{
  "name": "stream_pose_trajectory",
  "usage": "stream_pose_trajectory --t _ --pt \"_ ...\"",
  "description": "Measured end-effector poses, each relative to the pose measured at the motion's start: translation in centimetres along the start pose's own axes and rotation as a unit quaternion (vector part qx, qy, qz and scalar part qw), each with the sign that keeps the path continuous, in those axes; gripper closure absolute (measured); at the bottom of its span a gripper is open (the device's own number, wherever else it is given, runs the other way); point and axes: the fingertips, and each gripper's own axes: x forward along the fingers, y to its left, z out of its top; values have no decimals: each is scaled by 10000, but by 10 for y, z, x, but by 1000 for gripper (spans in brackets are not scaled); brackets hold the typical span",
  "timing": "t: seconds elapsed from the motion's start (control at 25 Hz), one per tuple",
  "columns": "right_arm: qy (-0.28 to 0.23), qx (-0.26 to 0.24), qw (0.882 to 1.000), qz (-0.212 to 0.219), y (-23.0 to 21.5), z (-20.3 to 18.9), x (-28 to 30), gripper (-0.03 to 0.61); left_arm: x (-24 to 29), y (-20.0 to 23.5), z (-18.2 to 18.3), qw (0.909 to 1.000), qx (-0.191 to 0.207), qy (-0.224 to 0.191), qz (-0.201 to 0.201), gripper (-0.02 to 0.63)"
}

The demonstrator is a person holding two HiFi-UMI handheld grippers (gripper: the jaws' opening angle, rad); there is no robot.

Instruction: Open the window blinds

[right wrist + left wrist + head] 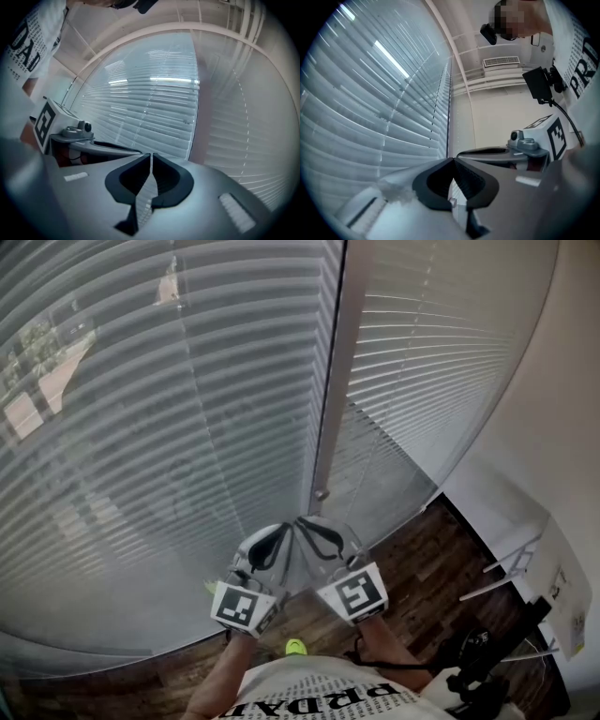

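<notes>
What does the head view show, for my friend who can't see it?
The left gripper and the right gripper, both shut and empty, point side by side at lowered white window blinds. A pale upright post divides the blinds, with dark wooden floor below.

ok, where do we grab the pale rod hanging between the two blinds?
Low on the rod, just above its round tip, coming from the room side with jaws left and right of it. It hangs upright and slim between the blinds, so a sideways pinch should fit. The left gripper and right gripper are both shut; open one first.
</notes>
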Motion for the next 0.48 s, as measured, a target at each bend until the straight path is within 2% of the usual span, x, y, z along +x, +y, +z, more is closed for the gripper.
stream_pose_trajectory --t 0.16,0.28,0.48 --pt "90 -75 9999 -95 -12 -6 -2 554 10 -2 -4 9999 -61 104 -35 623" --pt "219 -86 9995 -202 -21 -16 -3 496 16 -2 -13 9998 -123 130 -99 623" --pt "661 -486 9952 -533 -42 -29 -7 469 22 2 -17 9997 -150 166 -73 623"
